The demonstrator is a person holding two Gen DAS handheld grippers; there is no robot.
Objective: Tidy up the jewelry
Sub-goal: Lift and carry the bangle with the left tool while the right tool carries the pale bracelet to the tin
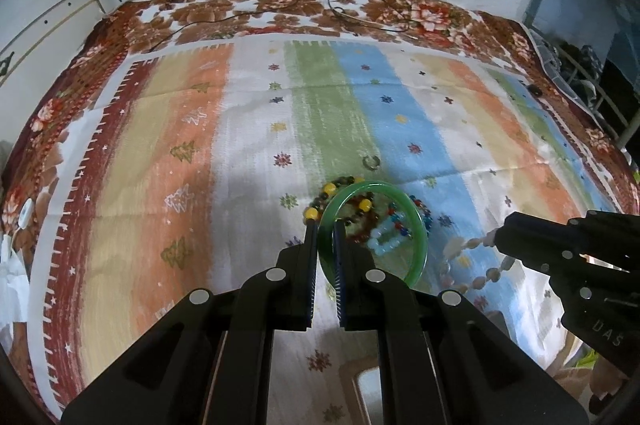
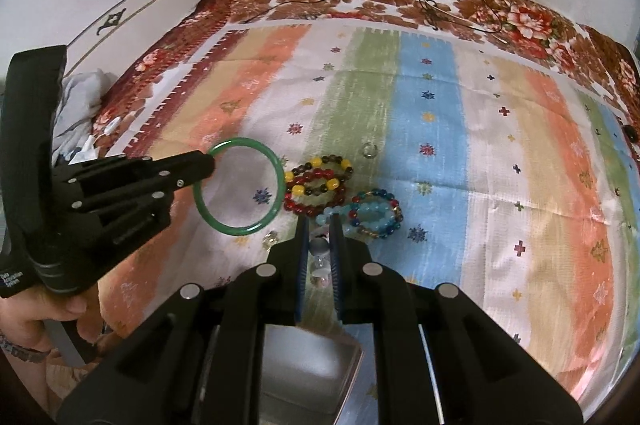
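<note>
bangle [image 2: 240,186] left of bracelets [image 2: 319,189] — ring [image 2: 369,149] behind

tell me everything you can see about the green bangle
The green bangle is a smooth, glossy, translucent ring, like jade or glass, whole and plain. The left tool is shut on its rim, holding it lifted and tilted above the striped cloth, left of the beaded bracelets. Nothing else seems to touch it.
</note>
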